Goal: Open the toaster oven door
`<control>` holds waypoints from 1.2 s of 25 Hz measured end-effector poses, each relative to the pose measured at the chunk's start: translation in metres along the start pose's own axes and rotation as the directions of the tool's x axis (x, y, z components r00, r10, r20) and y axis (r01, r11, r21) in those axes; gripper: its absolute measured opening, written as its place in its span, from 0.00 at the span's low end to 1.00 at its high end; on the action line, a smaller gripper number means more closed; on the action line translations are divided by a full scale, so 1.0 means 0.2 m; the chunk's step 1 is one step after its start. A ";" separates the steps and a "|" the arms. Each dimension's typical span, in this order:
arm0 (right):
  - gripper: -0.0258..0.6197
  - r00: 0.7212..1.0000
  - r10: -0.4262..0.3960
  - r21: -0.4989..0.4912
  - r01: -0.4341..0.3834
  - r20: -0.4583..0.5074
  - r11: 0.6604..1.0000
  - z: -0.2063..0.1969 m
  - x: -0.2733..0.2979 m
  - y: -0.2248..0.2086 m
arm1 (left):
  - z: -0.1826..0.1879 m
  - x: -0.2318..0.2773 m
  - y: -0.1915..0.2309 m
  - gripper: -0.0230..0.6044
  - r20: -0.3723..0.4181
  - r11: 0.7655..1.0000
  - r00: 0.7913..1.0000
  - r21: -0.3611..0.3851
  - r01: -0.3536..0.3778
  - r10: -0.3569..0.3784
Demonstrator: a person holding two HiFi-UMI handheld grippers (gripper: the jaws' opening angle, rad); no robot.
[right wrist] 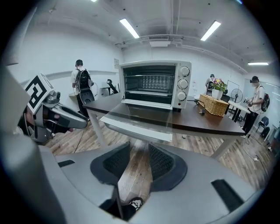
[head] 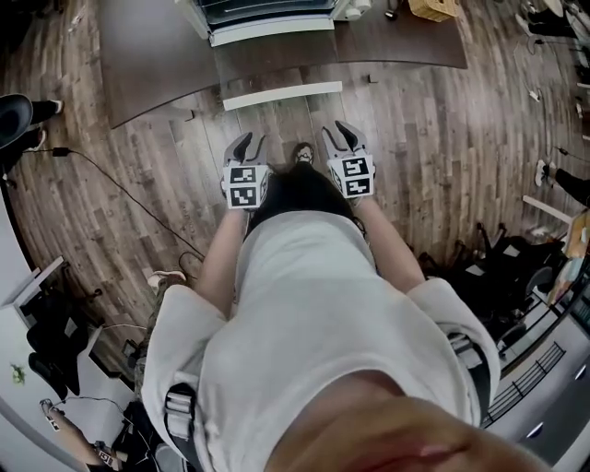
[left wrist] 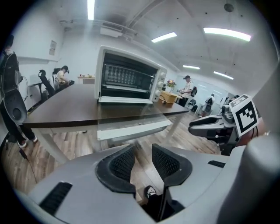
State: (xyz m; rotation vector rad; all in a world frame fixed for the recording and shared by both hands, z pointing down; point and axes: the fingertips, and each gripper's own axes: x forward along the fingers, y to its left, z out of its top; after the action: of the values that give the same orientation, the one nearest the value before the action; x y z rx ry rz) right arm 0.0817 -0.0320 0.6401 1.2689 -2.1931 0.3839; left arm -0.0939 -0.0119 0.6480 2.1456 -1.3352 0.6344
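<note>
Head view: a white metal toaster oven (head: 267, 17) stands at the near edge of a dark brown, smooth-topped table (head: 147, 55).
Door: the clear glass oven door (head: 277, 64) is already down, lying flat and jutting out past the table's near edge over the wood-plank floor (head: 415, 138).
Handle: a long white bar (head: 282, 95) runs along the door's outer edge, the part nearest the person.
Left gripper: the grey plastic left gripper (head: 247, 147), with a black-and-white marker cube (head: 244, 184) on it, is held off the table, short of the handle and a little left of its middle, touching nothing.
Left jaws: in the left gripper view the two dark, ribbed rubber pads (left wrist: 122, 162) stand a narrow gap apart with only floor between them.
Right gripper: the matching right gripper (head: 343, 136) sits beside the left, just short of the handle's right end, apart from it.
Right jaws: in the right gripper view its ribbed pads (right wrist: 161, 162) are likewise parted narrowly and empty; the door and oven lie ahead and above.
Oven inside: a wire rack (right wrist: 153, 83) shows in the open cavity, with three round knobs (right wrist: 184, 83) on the right panel.
Basket: a woven wicker basket (right wrist: 216, 105) sits on the table right of the oven.
</note>
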 end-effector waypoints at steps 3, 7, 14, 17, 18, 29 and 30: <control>0.20 1.000 -0.018 0.003 0.018 0.016 1.000 0.08 -0.02 0.04 | 0.06 -0.01 -0.05 0.19 0.033 1.000 0.999 0.001 0.018 -0.018; 0.11 0.999 -0.018 -0.009 0.018 0.040 1.000 0.17 -0.03 0.07 | 0.12 0.00 -0.10 0.14 0.054 0.999 0.998 0.011 0.037 -0.037; 0.04 0.997 0.037 -0.003 -0.037 0.068 0.999 0.25 -0.02 0.11 | 0.22 0.01 -0.12 0.07 0.063 1.000 0.998 0.016 0.019 -0.020; 0.04 0.993 0.078 0.013 -0.080 0.090 0.997 0.30 -0.03 0.10 | 0.28 0.00 -0.12 0.07 0.085 1.000 0.996 0.015 -0.013 0.012; 0.04 0.991 0.089 0.011 -0.090 0.101 0.996 0.33 -0.04 0.09 | 0.31 -0.01 -0.13 0.07 0.096 1.000 0.995 0.012 -0.022 0.021; 0.04 0.971 0.078 -0.030 -0.073 0.227 0.997 0.68 -0.12 -0.15 | 0.79 -0.10 -0.24 0.07 0.256 0.996 0.964 0.026 -0.083 0.073; 0.04 0.967 0.074 -0.020 -0.071 0.243 0.997 0.72 -0.14 -0.17 | 0.83 -0.11 -0.26 0.07 0.268 0.996 0.961 0.031 -0.083 0.072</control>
State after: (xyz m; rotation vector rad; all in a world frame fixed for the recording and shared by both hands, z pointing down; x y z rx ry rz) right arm 0.0735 -0.1026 0.5070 1.2910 -2.4491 0.2534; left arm -0.0376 -0.0865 0.4994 2.2844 -1.5660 0.4160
